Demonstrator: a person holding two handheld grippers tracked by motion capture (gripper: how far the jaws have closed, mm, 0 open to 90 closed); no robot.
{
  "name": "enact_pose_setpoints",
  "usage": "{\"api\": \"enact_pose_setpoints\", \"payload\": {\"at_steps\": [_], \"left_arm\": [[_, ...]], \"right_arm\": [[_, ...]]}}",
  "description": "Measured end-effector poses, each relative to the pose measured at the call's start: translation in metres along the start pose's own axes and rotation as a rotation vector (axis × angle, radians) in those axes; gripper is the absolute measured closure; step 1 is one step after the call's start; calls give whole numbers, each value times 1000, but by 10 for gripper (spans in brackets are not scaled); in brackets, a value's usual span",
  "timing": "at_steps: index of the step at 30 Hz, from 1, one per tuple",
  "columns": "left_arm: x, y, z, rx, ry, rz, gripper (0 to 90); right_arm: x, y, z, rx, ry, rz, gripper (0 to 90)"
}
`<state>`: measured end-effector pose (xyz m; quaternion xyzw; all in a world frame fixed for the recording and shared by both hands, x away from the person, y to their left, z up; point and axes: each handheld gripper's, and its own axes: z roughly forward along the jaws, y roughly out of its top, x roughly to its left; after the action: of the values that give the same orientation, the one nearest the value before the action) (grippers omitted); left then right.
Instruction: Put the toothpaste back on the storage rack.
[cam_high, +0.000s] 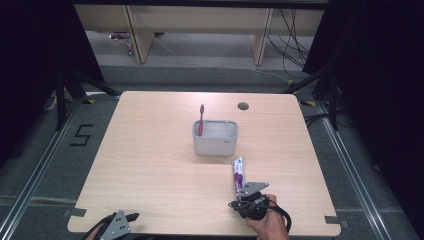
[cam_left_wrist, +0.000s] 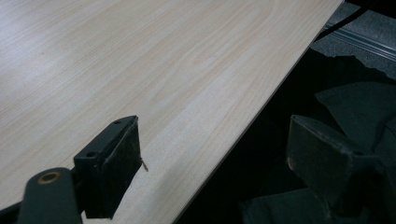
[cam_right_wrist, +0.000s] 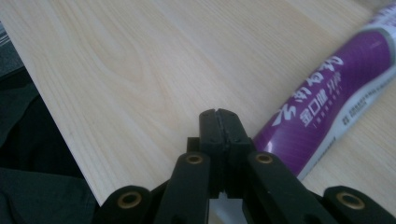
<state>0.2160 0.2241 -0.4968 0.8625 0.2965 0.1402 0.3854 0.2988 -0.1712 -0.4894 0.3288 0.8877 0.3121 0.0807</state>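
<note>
A purple and white toothpaste tube (cam_high: 238, 171) (cam_right_wrist: 334, 93) lies flat on the wooden table (cam_high: 150, 150), in front of a grey caddy (cam_high: 216, 142). A pink toothbrush (cam_high: 201, 119) stands upright in the caddy's left end. My right gripper (cam_high: 234, 204) (cam_right_wrist: 218, 114) sits low near the table's front edge, just beside the tube's near end. Its jaws are shut together with nothing between them. My left gripper (cam_high: 129, 220) (cam_left_wrist: 215, 149) is open and empty at the front left edge, one jaw over the table and the other off it.
A round cable hole (cam_high: 243, 105) sits in the table's far right part. Beyond the table are a floor marking "5" (cam_high: 81, 135), black frame legs and light wooden furniture. Dark cloth lies below the front edge (cam_left_wrist: 355, 107).
</note>
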Motion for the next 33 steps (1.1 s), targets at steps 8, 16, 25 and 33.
{"api": "enact_pose_setpoints", "payload": {"at_steps": [8, 16, 25, 33], "left_arm": [[1, 0, 0, 3, 6, 8, 169], [0, 0, 1, 6, 6, 10, 169], [0, 0, 0, 3, 6, 8, 169], [0, -1, 1, 6, -4, 8, 170]], "right_arm": [[-10, -13, -12, 0, -16, 6, 891], [-17, -22, -23, -4, -51, 27, 888], [-23, -28, -28, -19, -72, 48, 886], [-22, -27, -30, -8, -81, 67, 877]]}}
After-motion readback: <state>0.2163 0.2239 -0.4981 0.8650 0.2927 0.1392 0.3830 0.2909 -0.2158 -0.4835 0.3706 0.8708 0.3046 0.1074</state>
